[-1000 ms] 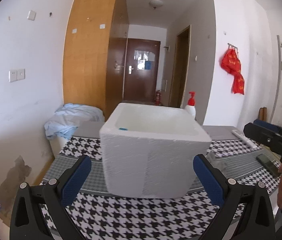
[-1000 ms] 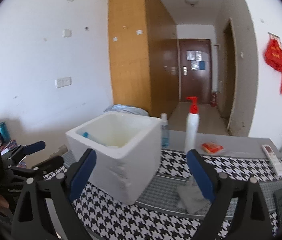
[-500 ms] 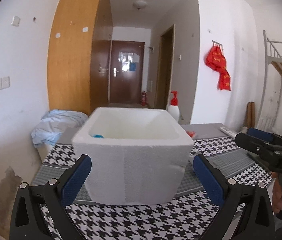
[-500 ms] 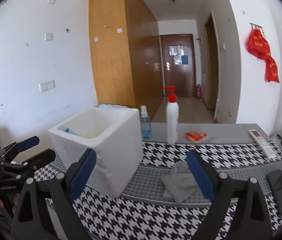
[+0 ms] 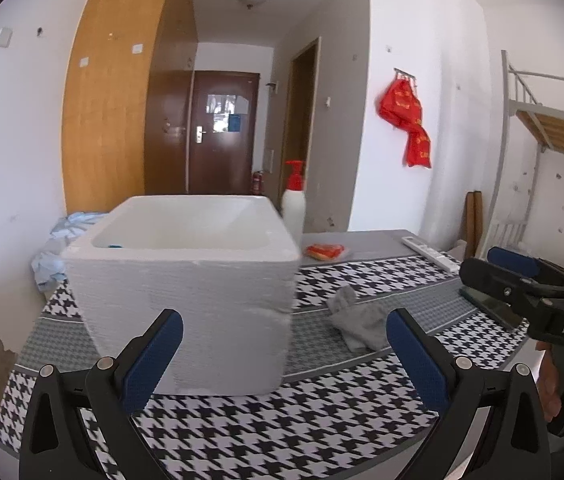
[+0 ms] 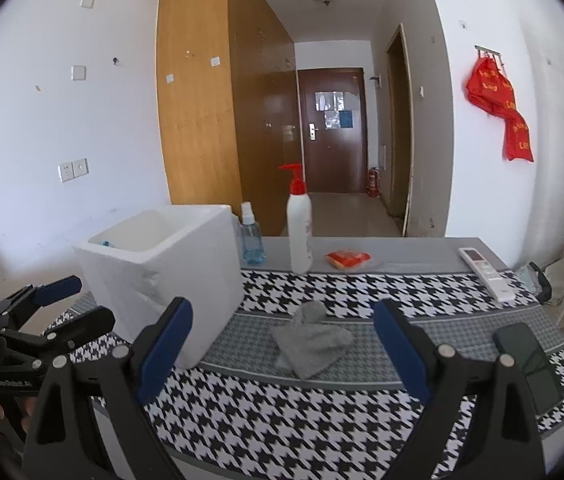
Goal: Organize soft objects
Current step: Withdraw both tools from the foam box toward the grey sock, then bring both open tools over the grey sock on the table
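A white foam box (image 5: 186, 292) stands on the houndstooth tablecloth (image 5: 266, 432); it also shows in the right wrist view (image 6: 162, 276), with a small blue item at its inner rim. A crumpled grey cloth (image 6: 310, 340) lies on the table right of the box, also in the left wrist view (image 5: 358, 320). My left gripper (image 5: 282, 356) is open and empty in front of the box. My right gripper (image 6: 282, 344) is open and empty, near the grey cloth and above the table.
A white pump bottle with a red top (image 6: 298, 228), a blue spray bottle (image 6: 252, 240), an orange packet (image 6: 348, 259), a white remote (image 6: 486, 268) and a dark phone (image 6: 530, 356) are on the table. Blue cloth (image 5: 62, 240) is heaped behind the box.
Both grippers have swung to the right: the box has slid left in both views and the grey cloth has come into the left wrist view. Both stay open.
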Action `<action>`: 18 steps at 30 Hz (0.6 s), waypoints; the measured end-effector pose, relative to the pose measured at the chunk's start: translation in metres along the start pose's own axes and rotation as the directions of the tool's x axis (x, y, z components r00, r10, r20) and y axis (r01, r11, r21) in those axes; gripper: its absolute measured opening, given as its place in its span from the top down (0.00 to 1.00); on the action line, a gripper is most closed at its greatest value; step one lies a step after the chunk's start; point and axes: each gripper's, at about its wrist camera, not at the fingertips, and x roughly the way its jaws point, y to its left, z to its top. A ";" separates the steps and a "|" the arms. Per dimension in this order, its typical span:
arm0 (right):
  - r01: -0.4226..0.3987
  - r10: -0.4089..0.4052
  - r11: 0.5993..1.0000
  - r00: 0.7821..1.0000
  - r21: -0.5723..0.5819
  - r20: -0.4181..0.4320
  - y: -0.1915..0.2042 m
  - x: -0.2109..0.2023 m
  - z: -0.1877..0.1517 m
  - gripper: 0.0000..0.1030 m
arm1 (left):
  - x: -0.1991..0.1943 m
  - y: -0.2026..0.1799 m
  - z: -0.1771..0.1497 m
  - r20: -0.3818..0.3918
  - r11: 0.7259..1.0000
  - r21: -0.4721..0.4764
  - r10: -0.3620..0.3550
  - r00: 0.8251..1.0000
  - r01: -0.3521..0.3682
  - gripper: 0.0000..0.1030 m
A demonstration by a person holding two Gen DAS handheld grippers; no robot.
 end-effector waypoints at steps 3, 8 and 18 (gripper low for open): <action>0.010 -0.010 1.000 1.000 0.009 0.002 -0.007 -0.006 -0.005 0.08 | 0.003 -0.008 0.000 -0.014 1.000 0.009 -0.018 1.000 0.018 0.01; 0.036 -0.036 0.999 0.999 0.035 0.002 -0.019 -0.016 -0.013 0.08 | 0.007 -0.021 0.001 -0.030 0.999 0.026 -0.034 0.999 0.035 0.01; 0.078 -0.077 0.995 0.997 0.059 -0.006 -0.036 -0.028 -0.021 0.08 | 0.020 -0.042 -0.002 -0.061 0.996 0.055 -0.061 0.996 0.065 0.01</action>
